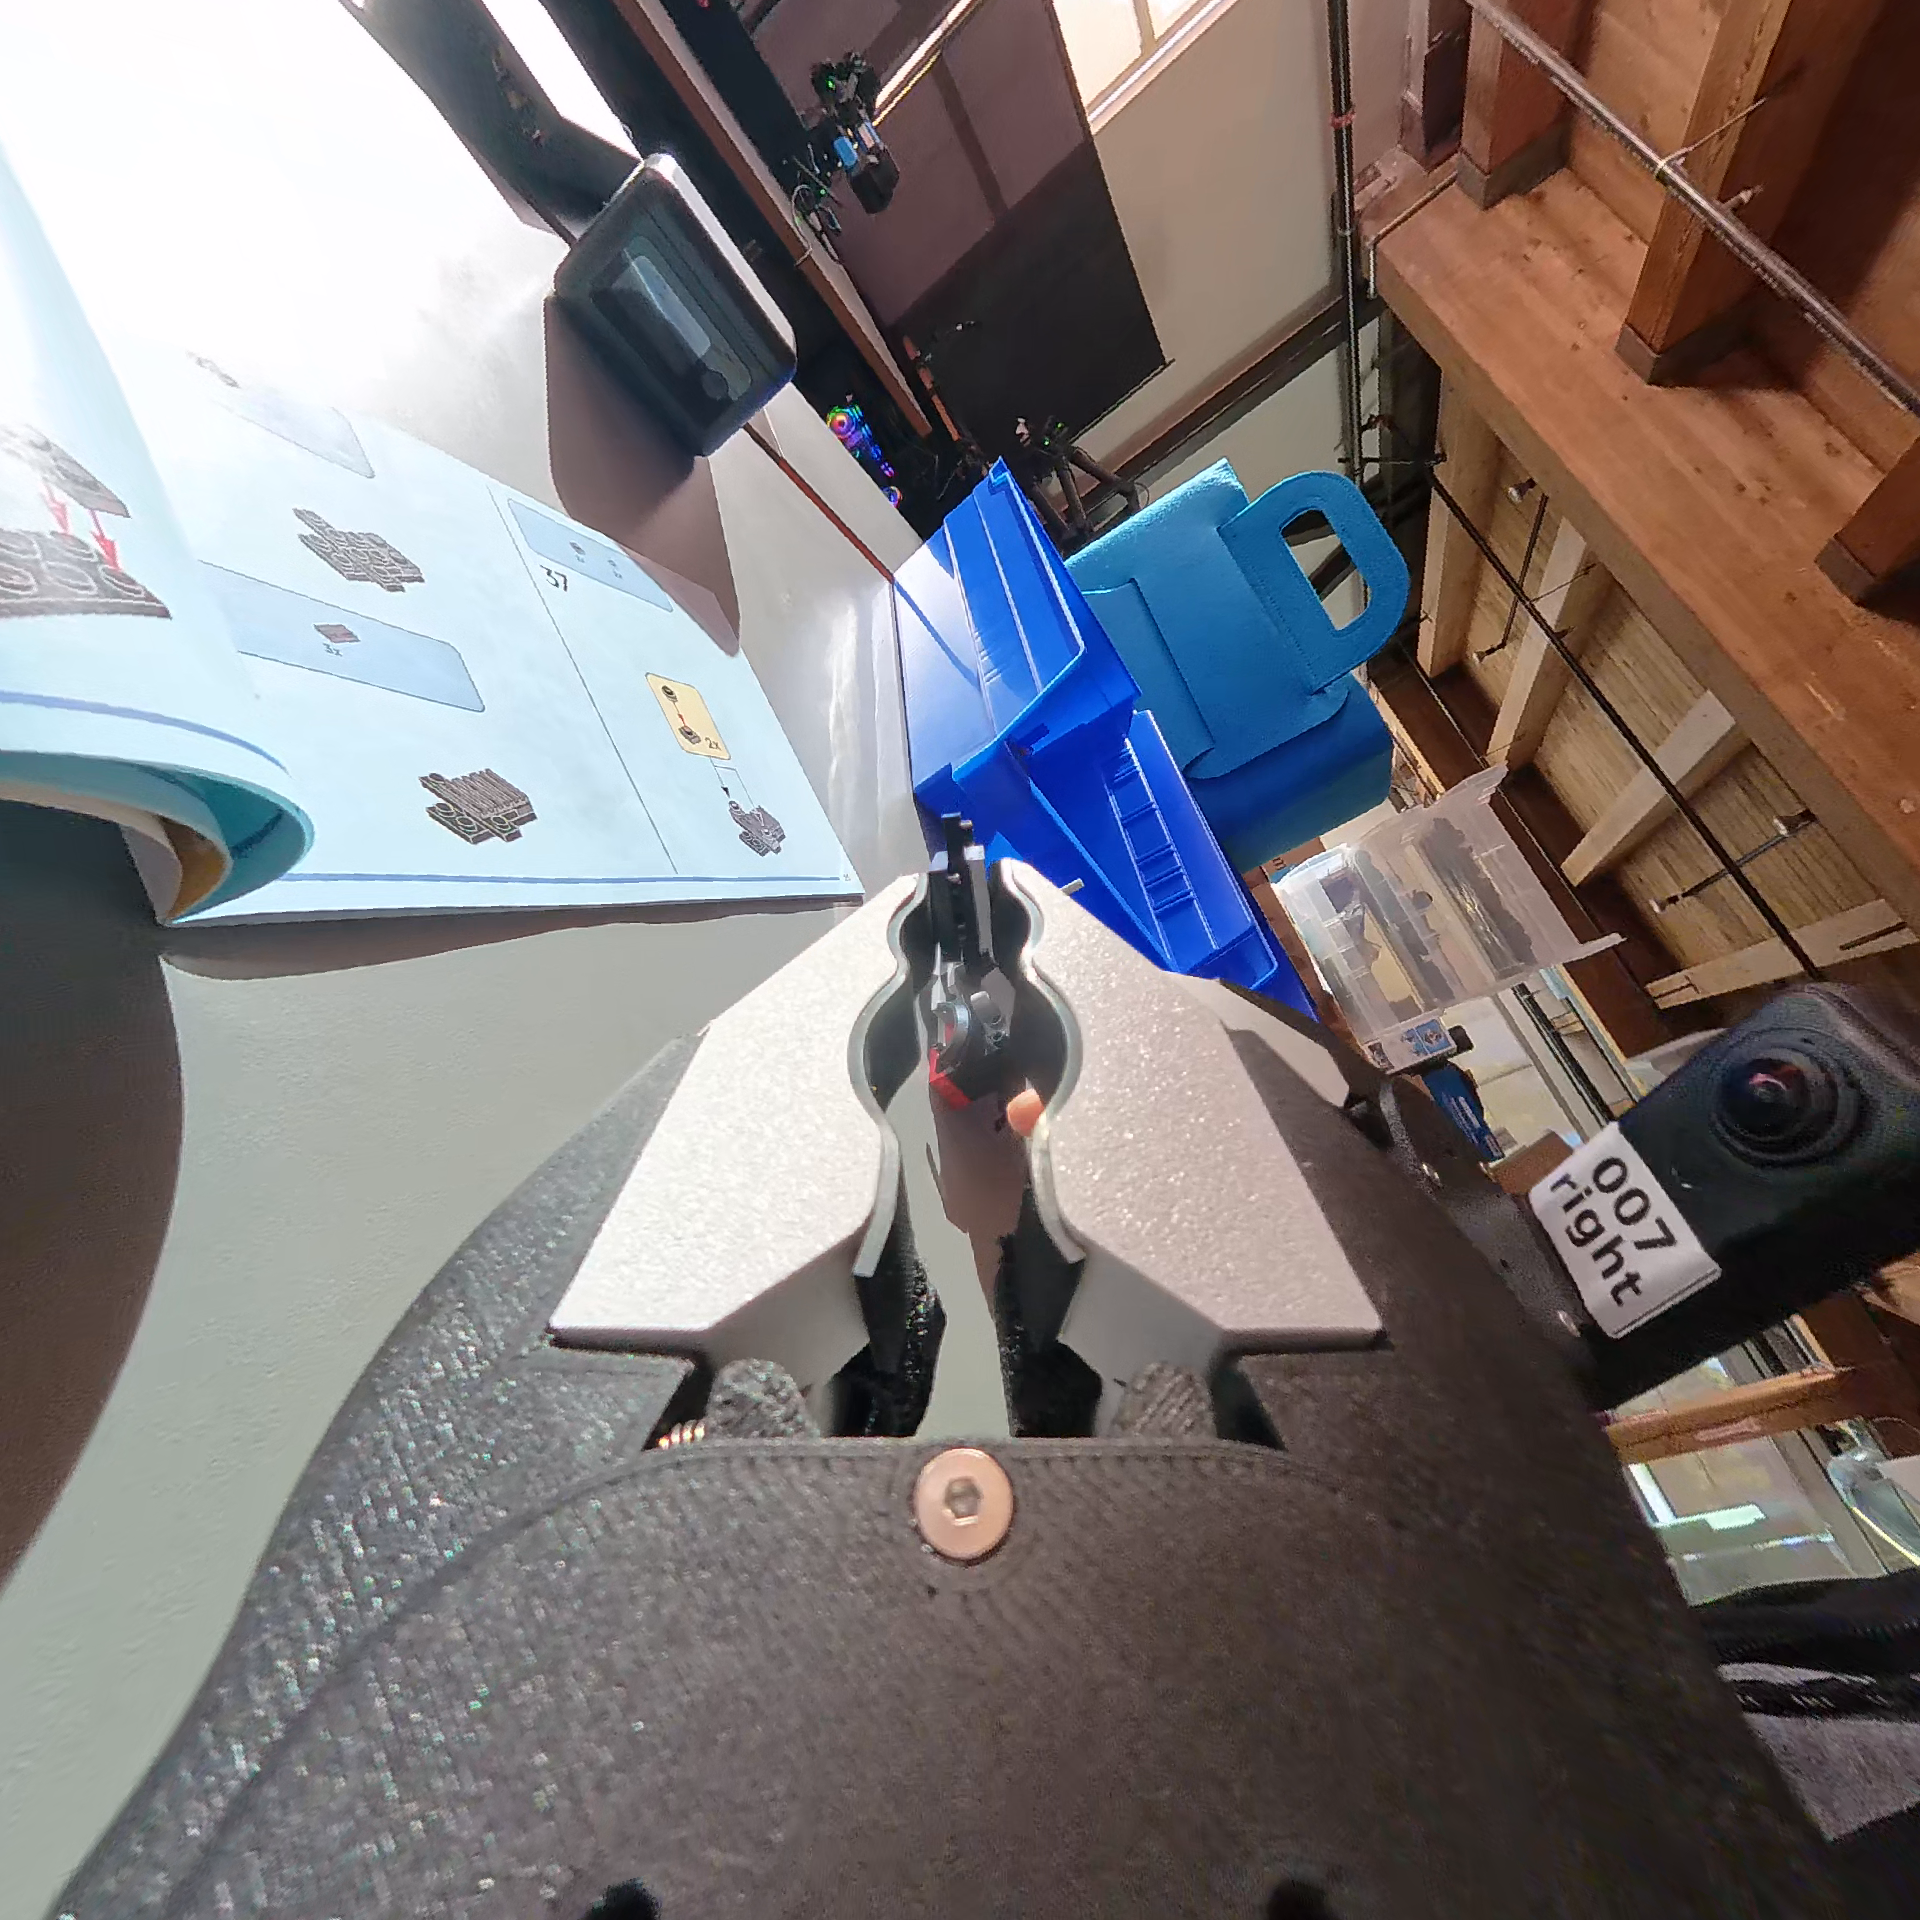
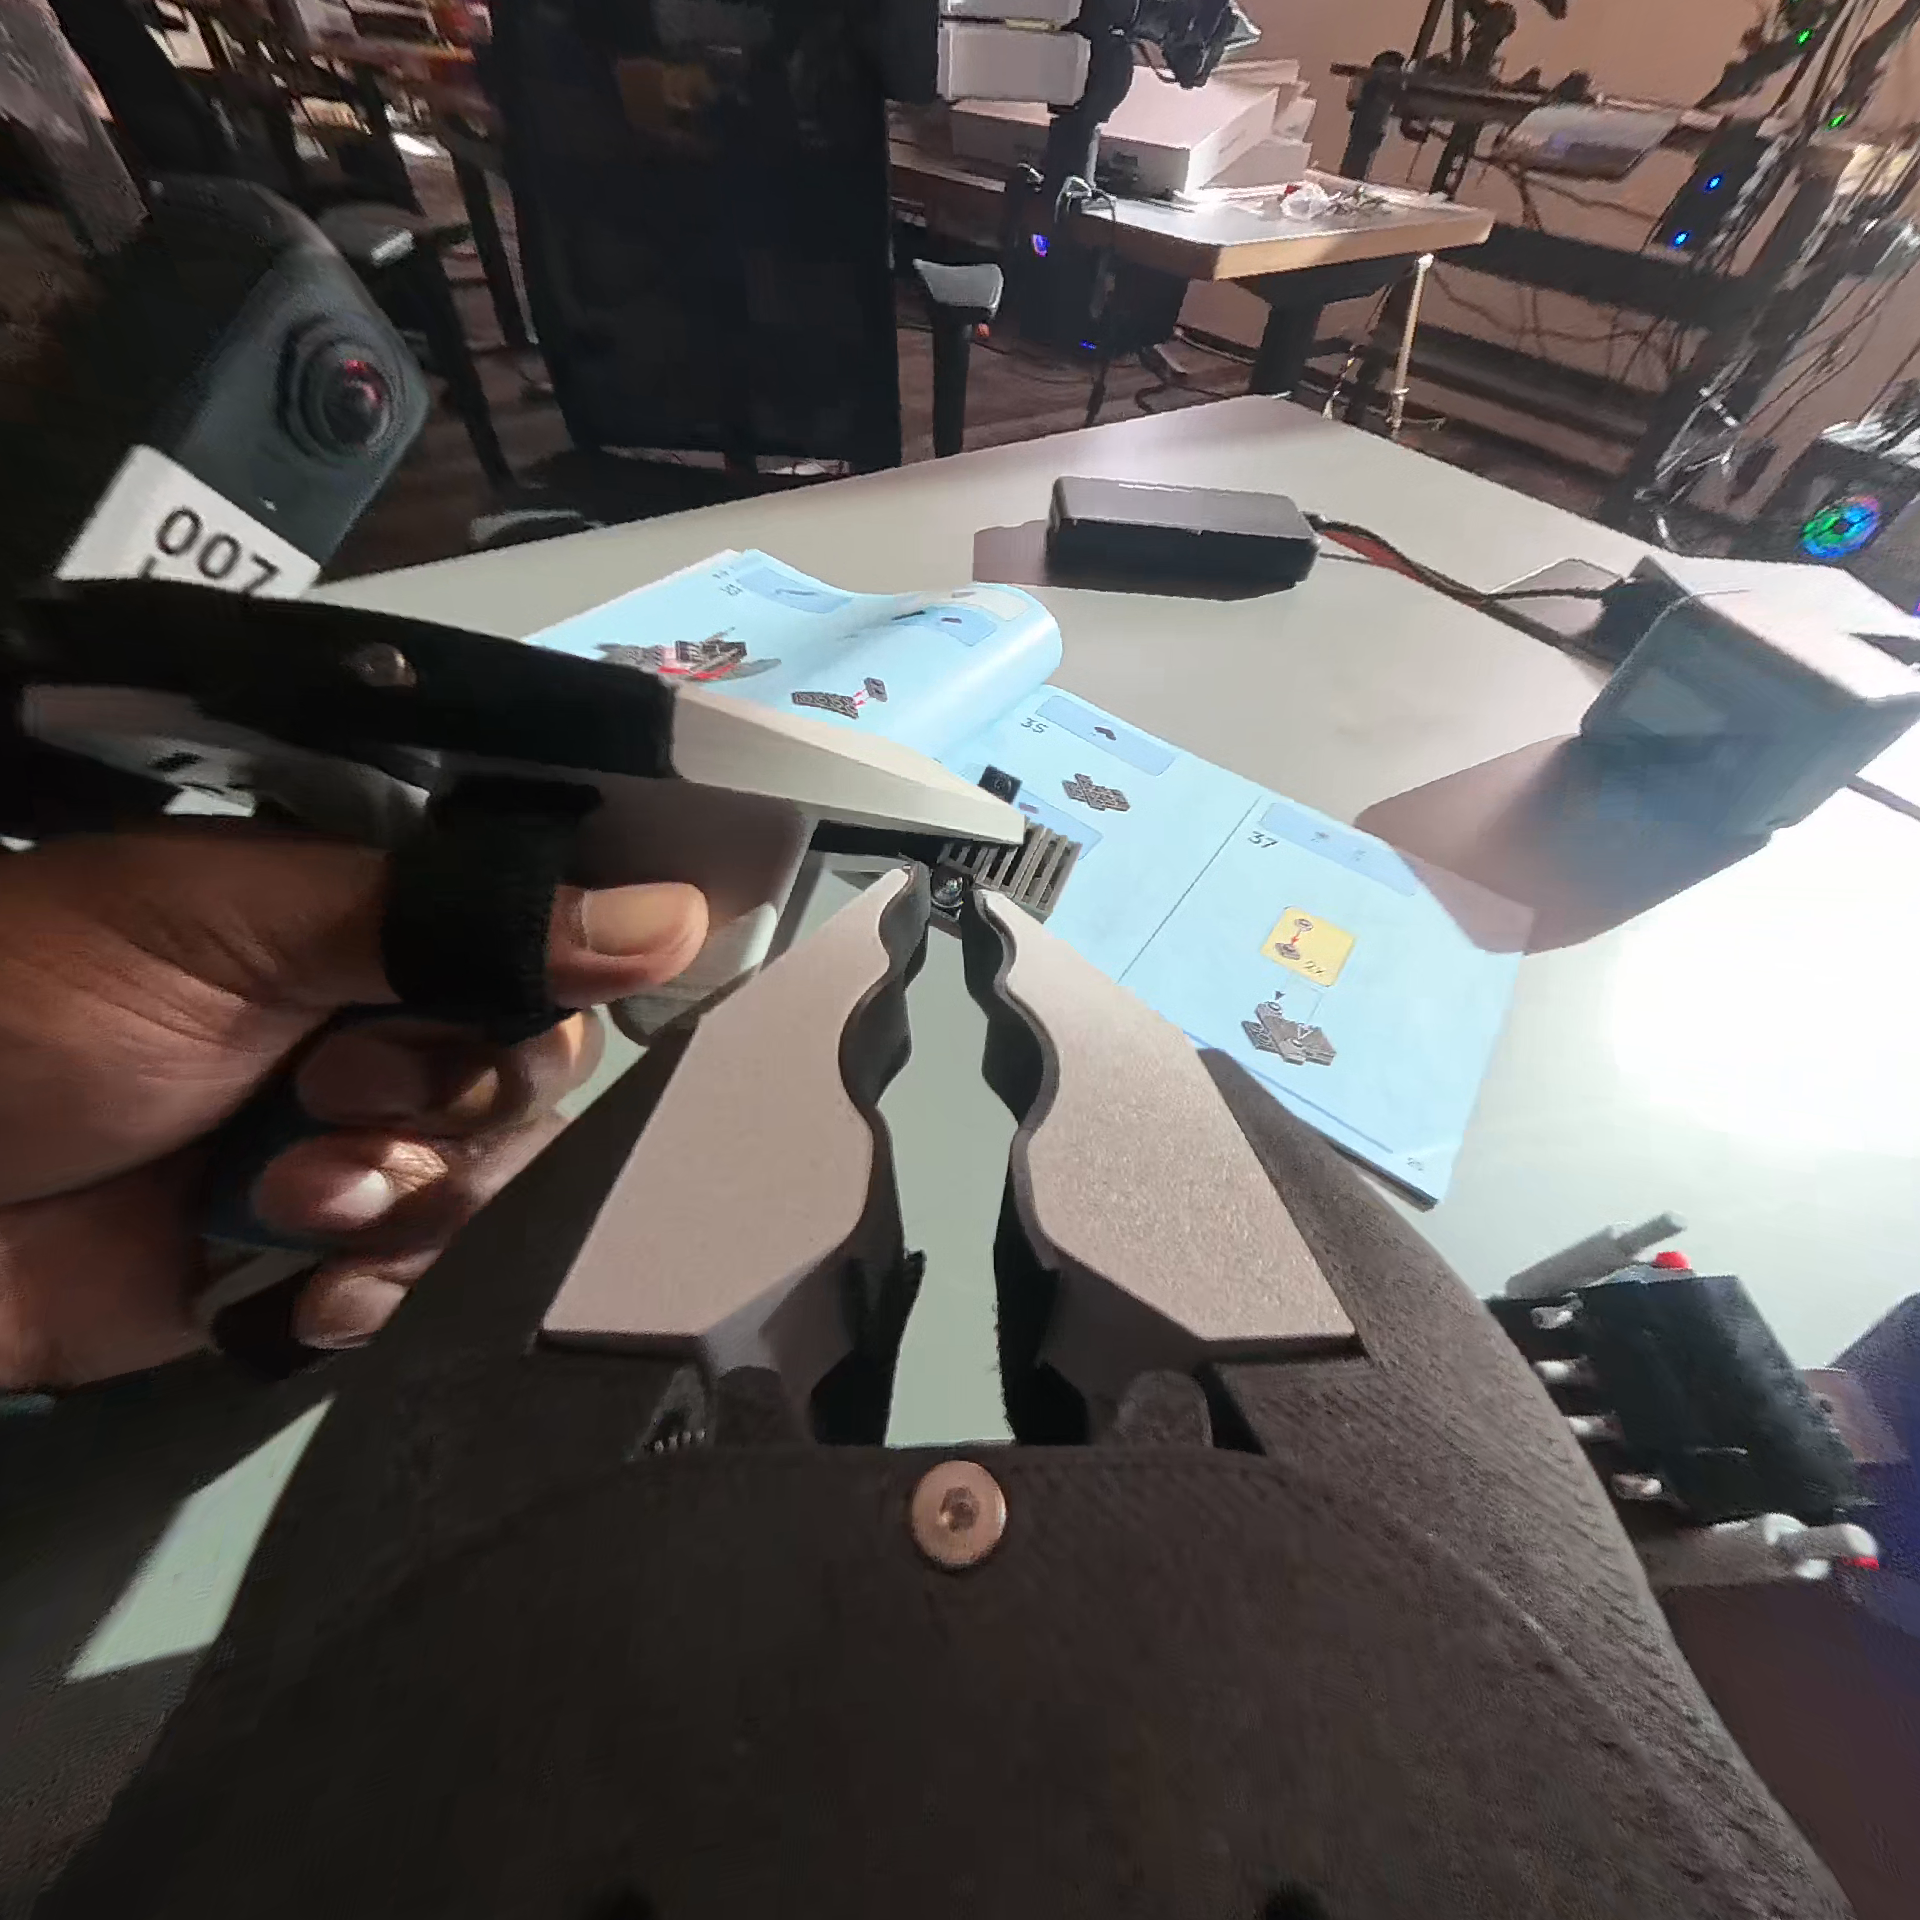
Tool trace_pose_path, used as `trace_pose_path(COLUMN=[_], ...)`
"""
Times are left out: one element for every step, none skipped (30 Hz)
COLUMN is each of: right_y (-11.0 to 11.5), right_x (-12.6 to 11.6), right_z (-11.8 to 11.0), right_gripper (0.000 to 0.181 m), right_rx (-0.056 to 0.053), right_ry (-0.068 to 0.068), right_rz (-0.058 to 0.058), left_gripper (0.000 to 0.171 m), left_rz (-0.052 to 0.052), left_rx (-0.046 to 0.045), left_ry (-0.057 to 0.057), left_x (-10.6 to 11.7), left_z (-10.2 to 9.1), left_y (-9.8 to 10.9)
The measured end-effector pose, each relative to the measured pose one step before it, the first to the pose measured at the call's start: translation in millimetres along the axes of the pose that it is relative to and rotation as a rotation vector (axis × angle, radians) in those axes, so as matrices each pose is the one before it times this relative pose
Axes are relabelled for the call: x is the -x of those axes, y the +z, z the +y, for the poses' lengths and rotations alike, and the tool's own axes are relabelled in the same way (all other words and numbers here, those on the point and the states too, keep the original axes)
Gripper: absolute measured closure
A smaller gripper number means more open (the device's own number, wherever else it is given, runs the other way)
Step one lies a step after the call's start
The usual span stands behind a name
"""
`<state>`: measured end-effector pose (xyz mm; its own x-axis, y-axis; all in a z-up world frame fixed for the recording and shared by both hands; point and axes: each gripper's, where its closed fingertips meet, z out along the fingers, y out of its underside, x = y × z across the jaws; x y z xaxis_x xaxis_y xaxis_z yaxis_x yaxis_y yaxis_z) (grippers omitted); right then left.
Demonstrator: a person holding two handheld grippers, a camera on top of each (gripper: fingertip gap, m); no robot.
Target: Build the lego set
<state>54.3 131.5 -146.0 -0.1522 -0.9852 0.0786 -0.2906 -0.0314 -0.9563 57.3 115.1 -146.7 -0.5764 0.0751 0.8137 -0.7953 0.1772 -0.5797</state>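
My left gripper (image 1: 961,914): fingers drawn narrow and clamped on a small lego assembly (image 1: 964,971), dark grey and black with a red piece at its near end, held above the bench (image 1: 343,1091). From my right wrist view the same assembly (image 2: 1013,862) shows as a grey ribbed block sticking out past the tip of the left gripper (image 2: 977,826), which comes in from the left with a hand (image 2: 260,1049) wrapped round its grip. My right gripper (image 2: 943,896): fingers narrow, tips closed on a small piece on the underside of that assembly; what the piece is I cannot tell. Instruction booklet (image 2: 1195,894): pale blue pages, open and lying flat on the bench, directly beyond the assembly, one leaf curling up at its far side. Black flat box (image 2: 1179,530): on the bench beyond the booklet, with a cable running off to the right. Grey cube-shaped device (image 2: 1745,717): on the bench to the right of the booklet. Blue plastic bin (image 1: 1049,727): at the bench edge, just past the booklet's corner in my left wrist view. Light blue felt bag (image 1: 1247,665): touching the far side of the bin. Clear plastic box (image 1: 1423,914): near the bin, contents unclear. Dark lego pieces (image 2: 1683,1392): at the bench edge, right of the booklet's near corner.
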Motion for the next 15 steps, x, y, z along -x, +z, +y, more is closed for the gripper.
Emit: trace_pose_path(right_y=[-0.50, -0.39, -0.34, -0.46, -0.33, -0.38, -0.58, -0.59, -0.78, -0.69, -0.52, -0.28, -0.31, -0.39, -0.33], right_x=[-0.19, -0.33, -0.27, -0.26, -0.31, -0.11, -0.27, -0.07, -0.11, -0.02, -0.07, -0.14, -0.16, -0.18, -0.16], right_z=[0.15, 0.35, 0.72, 0.32, 0.37, 0.52, 0.10, 0.22, -0.15, -0.30, -0.12, 0.52, 0.08, 0.02, -0.01], right_gripper=[0.174, 0.174, 0.174, 0.174, 0.175, 0.174, 0.174, 0.174, 0.174, 0.174, 0.174, 0.174, 0.174, 0.174, 0.174], right_rx=[0.0017, 0.0022, 0.0043, 0.0013, 0.0000, -0.0007, -0.0045, -0.0039, -0.0035, -0.0041, -0.0029, 0.0016, -0.0018, -0.0023, -0.0017], right_ry=[-0.0182, -0.0186, -0.0188, -0.0085, 0.0079, 0.0293, 0.0505, 0.0536, 0.0462, 0.0425, 0.0404, 0.0302, 0.0350, 0.0351, 0.0328], right_rz=[0.0077, 0.0080, 0.0092, 0.0060, -0.0014, -0.0110, -0.0189, -0.0215, -0.0200, -0.0181, -0.0172, -0.0142, -0.0151, -0.0161, -0.0151], left_gripper=[0.162, 0.162, 0.162, 0.162, 0.162, 0.163, 0.163, 0.162, 0.162, 0.162, 0.162, 0.162, 0.162, 0.162, 0.162], left_rz=[-0.0004, -0.0022, -0.0034, -0.0008, -0.0005, -0.0015, 0.0010, 0.0011, 0.0031, 0.0033, 0.0013, -0.0008, 0.0017, 0.0005, 0.0000], left_rx=[0.00177, 0.00252, 0.00315, 0.00274, 0.00318, 0.00333, 0.00218, 0.00228, 0.00241, 0.00165, 0.00200, 0.00284, 0.00237, 0.00200, 0.00190], left_ry=[0.0032, 0.0043, 0.0042, 0.0031, 0.0014, 0.0020, 0.0032, 0.0040, 0.0023, 0.0020, 0.0018, 0.0004, -0.0005, 0.0008, 0.0024], left_x=[-0.18, -0.10, 0.13, -0.17, -0.05, 0.04, -0.42, -0.47, -0.72, -0.58, -0.37, 0.06, -0.24, -0.04, -0.21], left_z=[0.34, 0.45, 0.59, 0.51, 0.53, 0.49, 0.44, 0.41, 0.41, 0.23, 0.33, 0.45, 0.25, 0.29, 0.23], left_y=[0.23, 0.40, 0.36, 0.38, 0.32, 0.30, 0.32, 0.21, 0.19, 0.11, 0.20, 0.33, 0.22, 0.17, 0.30])
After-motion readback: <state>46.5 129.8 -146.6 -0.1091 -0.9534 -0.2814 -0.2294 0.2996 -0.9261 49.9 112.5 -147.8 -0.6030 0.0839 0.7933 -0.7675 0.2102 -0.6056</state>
